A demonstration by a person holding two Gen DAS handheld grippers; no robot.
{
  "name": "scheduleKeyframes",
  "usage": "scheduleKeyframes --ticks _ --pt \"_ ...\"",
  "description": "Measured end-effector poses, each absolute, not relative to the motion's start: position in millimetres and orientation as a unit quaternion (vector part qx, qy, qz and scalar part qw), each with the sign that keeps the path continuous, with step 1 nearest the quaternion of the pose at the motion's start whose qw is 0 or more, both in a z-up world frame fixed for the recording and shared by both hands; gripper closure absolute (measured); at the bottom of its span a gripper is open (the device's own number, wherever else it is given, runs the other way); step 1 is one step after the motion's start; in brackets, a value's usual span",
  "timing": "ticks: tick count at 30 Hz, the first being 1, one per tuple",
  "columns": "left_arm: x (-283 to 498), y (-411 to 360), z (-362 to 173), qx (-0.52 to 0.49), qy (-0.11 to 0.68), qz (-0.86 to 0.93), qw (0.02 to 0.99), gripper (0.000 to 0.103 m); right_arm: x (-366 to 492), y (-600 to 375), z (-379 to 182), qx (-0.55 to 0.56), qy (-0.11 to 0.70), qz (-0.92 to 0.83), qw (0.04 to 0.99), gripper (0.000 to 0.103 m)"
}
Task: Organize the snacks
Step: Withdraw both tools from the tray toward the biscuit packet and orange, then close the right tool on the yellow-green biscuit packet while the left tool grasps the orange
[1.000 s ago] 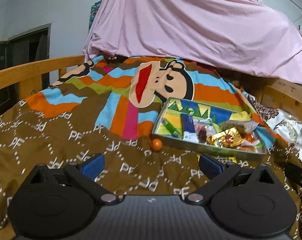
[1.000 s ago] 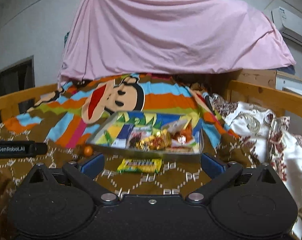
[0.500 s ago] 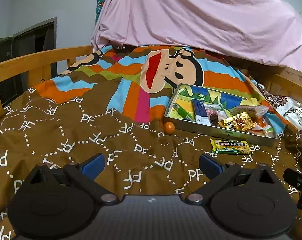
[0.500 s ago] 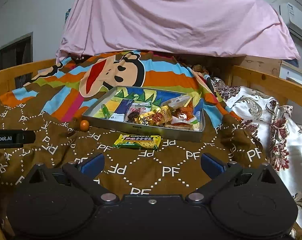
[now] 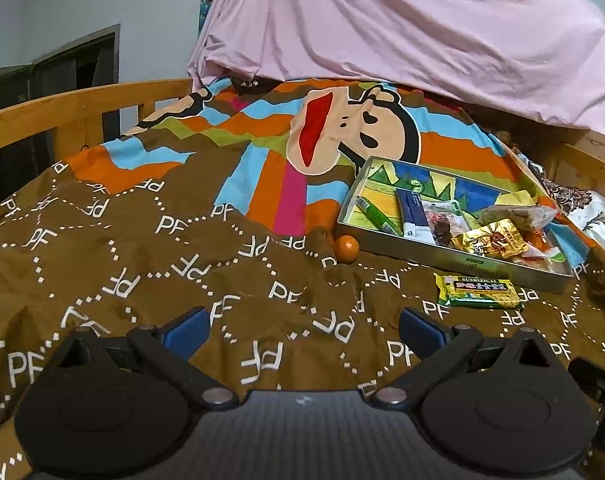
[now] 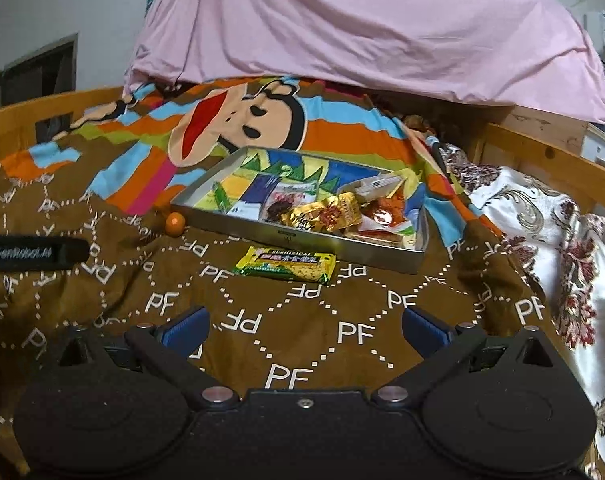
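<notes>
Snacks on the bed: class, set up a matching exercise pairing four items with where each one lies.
Items:
1. small orange fruit
2. green-yellow snack bar
3. gold foil packet
4. green pen-shaped stick

Places:
A. inside the metal tray, among the piled wrappers
B. on the blanket, in front of the tray's near wall
C. inside the tray, at its left end
D. on the blanket, by the tray's left corner

Pairs: 1-D, 2-B, 3-A, 4-C
</notes>
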State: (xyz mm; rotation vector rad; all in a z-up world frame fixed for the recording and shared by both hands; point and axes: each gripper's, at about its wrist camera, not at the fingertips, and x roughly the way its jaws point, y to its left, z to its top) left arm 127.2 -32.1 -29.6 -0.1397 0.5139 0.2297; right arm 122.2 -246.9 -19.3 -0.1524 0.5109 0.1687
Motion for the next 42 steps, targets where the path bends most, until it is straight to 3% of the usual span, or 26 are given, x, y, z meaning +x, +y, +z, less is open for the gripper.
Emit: scheduleKeyframes --ticks 24,35,39,42 --pt "248.4 -40.8 -46.8 0.028 0.278 0.086 0.956 0.001 222.9 -231.7 -70.7 -0.269 0.191 0.072 0.941 0.002" --pt "296.3 -31.5 -63.3 0.104 0.282 -0.025 0.953 0.005 250.5 -213.7 -96.6 -0.324 0.186 0.109 0.921 0.027" --pt "305.0 -31.5 -65.2 0.114 0.279 -0.066 0.951 0.01 251.6 -204.9 -103.2 -0.345 0.178 0.126 0.913 0.039" --pt "314.8 -35.0 -69.5 0.121 0.294 -0.09 0.944 0.019 253.5 -198.7 -105.5 -0.357 0.171 0.137 0.908 0.046"
